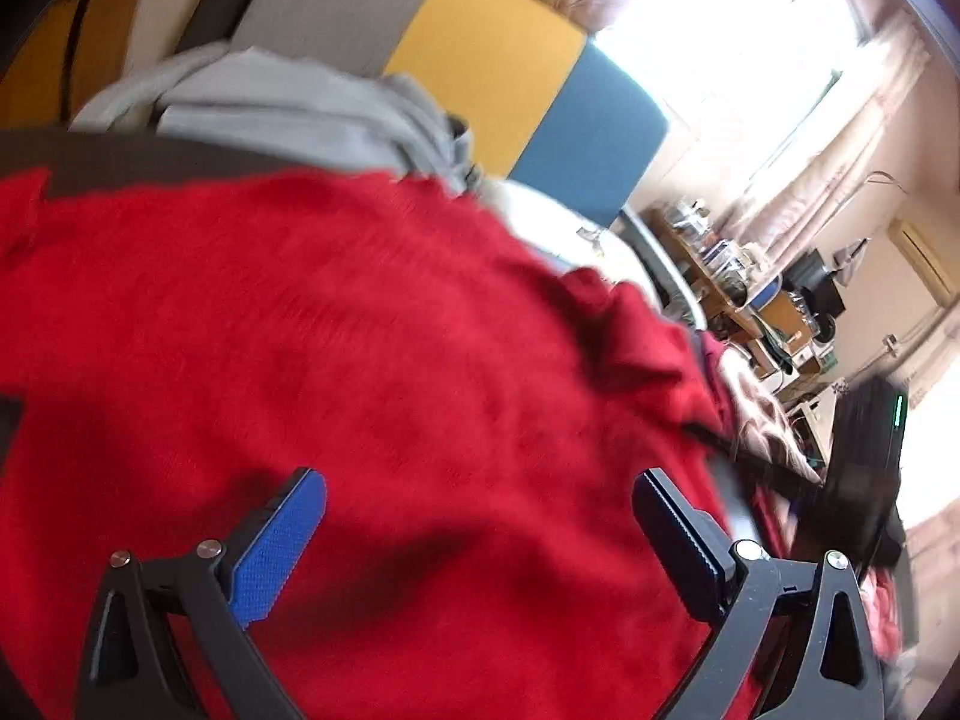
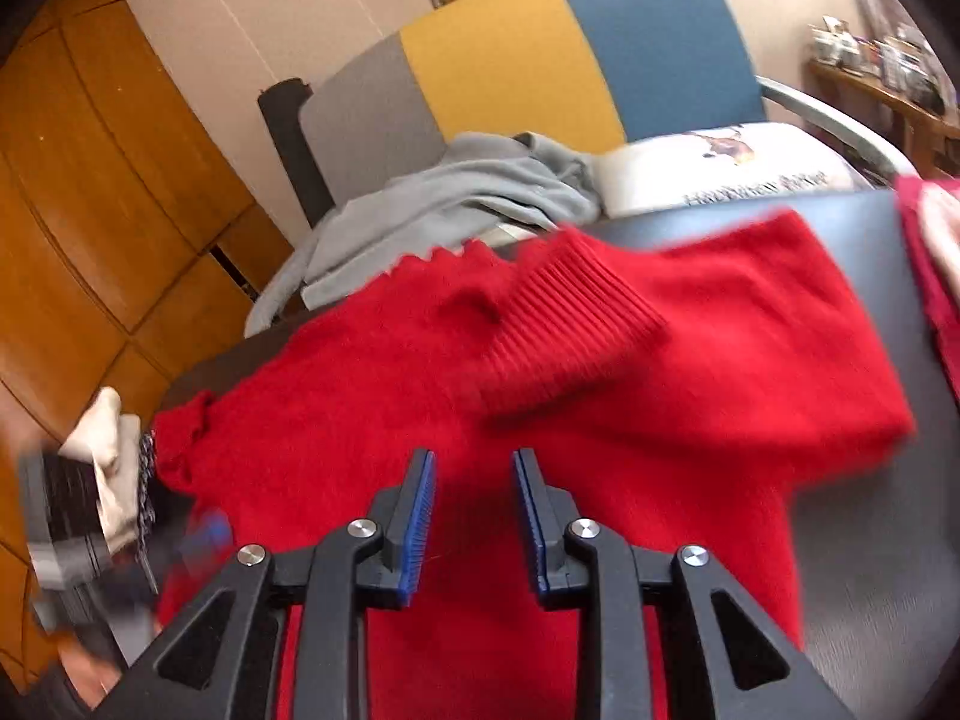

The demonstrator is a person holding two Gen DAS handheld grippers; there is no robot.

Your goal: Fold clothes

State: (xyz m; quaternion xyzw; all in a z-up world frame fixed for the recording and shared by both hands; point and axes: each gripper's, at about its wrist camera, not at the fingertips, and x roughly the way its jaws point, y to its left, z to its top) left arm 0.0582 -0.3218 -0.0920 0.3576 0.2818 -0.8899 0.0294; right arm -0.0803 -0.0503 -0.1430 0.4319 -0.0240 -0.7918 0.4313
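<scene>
Already one sleeve (image 2: 576,324) lies folded across the red sweater (image 2: 372,396) on the table (image 2: 852,540); further folds remain. Left gripper (image 1: 480,516) gapes wide, right gripper (image 2: 474,504) stands narrowly parted, both empty.

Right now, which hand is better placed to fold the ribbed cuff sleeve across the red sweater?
Right, probably. The right gripper faces the ribbed cuff lying just ahead on the red sweater, nothing between its fingers. The left gripper sees only plain sweater body.
</scene>
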